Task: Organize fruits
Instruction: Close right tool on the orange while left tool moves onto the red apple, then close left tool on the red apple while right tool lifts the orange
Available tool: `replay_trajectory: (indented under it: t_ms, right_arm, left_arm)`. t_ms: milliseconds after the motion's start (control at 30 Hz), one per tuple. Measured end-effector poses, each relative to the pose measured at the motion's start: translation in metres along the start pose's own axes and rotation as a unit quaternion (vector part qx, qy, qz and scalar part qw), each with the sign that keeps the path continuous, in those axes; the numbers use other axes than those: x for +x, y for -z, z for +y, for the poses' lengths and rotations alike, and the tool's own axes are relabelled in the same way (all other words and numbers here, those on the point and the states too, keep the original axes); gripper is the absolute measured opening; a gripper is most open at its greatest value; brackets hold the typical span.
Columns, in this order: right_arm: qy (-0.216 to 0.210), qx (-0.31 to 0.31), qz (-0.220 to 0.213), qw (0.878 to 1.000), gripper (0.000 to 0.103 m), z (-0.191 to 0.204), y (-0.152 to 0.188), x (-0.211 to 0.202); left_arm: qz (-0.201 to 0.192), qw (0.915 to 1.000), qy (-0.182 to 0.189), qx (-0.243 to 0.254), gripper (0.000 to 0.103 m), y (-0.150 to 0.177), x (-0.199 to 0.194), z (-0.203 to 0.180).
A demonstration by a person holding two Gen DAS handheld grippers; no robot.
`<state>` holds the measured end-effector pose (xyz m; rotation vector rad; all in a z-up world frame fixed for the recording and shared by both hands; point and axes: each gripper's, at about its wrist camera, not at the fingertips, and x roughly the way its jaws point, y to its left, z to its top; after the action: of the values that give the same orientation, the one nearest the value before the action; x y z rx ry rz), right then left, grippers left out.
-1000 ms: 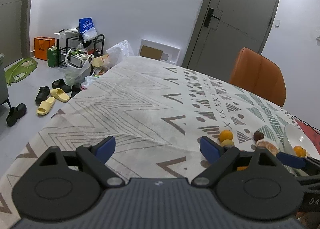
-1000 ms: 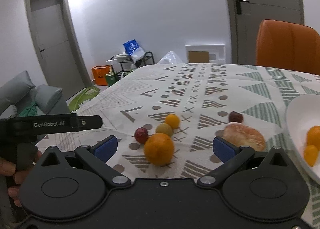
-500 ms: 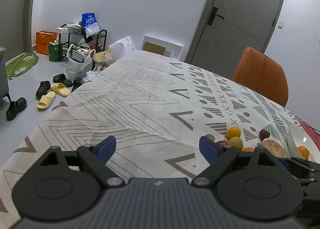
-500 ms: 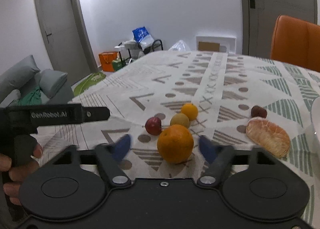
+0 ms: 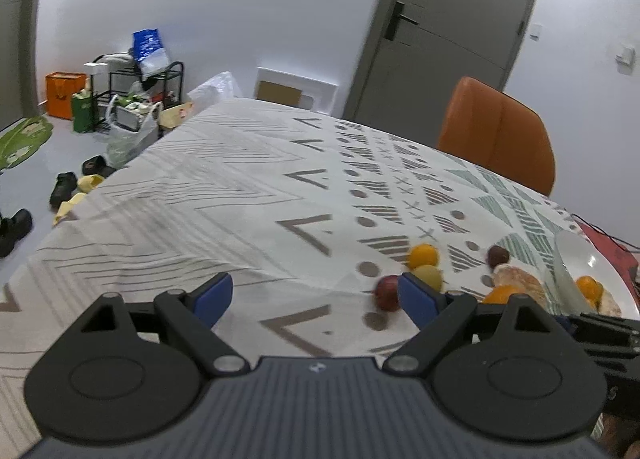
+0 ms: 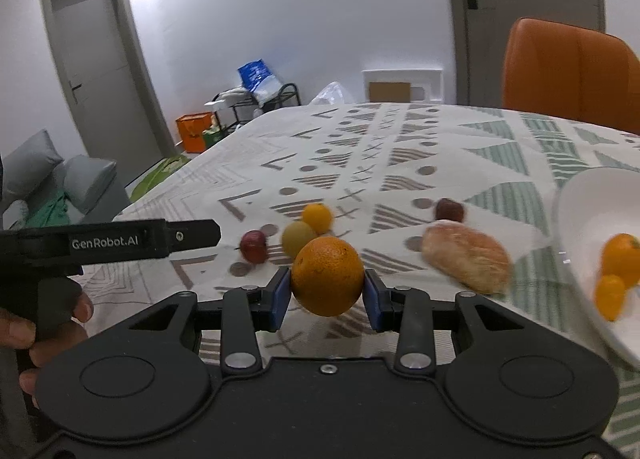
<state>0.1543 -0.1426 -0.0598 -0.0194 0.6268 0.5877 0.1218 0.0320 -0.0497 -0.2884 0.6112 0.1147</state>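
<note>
Two black hand-held grippers with blue pads hover over a table covered in a white cloth (image 6: pixel 400 131) printed with grey and green triangles, dots and crosses. The right gripper (image 6: pixel 327 293) has its pads pressed against both sides of a large round orange (image 6: pixel 327 275), gripping it just above the cloth. Behind that fruit sit three smaller ones close together: a dark red plum-like fruit (image 6: pixel 254 245), a dull yellow-green round fruit (image 6: pixel 298 237) and a small bright orange citrus (image 6: pixel 317 217). To their right lies a pale peeled citrus half (image 6: pixel 466 261), with a small dark brownish-red fruit (image 6: pixel 449 209) just behind it. At the right edge stands a white shallow bowl (image 6: pixel 580 199) holding two small orange fruits (image 6: pixel 620 253).

The left gripper (image 5: pixel 312 295) hangs with its fingers spread wide and nothing between them, over bare cloth to the left of the fruit cluster. A person's hand (image 6: pixel 48 323) grips its handle. An orange upholstered chair (image 6: pixel 568 71) stands at the far side of the table, a grey door (image 6: pixel 100 71) and a cluttered black metal rack (image 6: pixel 260 99) beyond.
</note>
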Motion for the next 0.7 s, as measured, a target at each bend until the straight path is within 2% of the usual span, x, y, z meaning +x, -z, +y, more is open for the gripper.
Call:
replay_trajectory:
  t_ms: [233, 367, 433, 533, 600, 700]
  right_arm:
    - [0.019, 0.025, -0.015, 0.999, 0.036, -0.022, 0.006, -0.017]
    - [0.030, 0.040, -0.026, 0.998, 0.036, -0.035, 0.011, -0.028]
    - [0.035, 0.047, -0.031, 0.998, 0.036, -0.041, 0.012, -0.032]
    - [0.043, 0.057, -0.035, 0.997, 0.036, -0.048, 0.015, -0.035]
    - [0.047, 0.061, -0.036, 0.996, 0.036, -0.051, 0.015, -0.035]
    - [0.048, 0.062, -0.040, 0.996, 0.036, -0.052, 0.015, -0.035]
  left_arm:
    - [0.010, 0.9996, 0.012, 0.023, 0.085, 0.004, 0.012, -0.024]
    - [0.026, 0.9991, 0.009, 0.033, 0.073, 0.009, 0.024, -0.034]
    - [0.018, 0.9987, 0.001, 0.048, 0.067, 0.012, 0.025, -0.040]
    - [0.013, 0.9984, 0.006, 0.054, 0.049, 0.013, 0.026, -0.043]
    - [0.015, 0.9987, 0.012, 0.047, 0.026, 0.011, 0.027, -0.042]
    - [0.018, 0.9990, 0.015, 0.037, 0.021, 0.010, 0.027, -0.040]
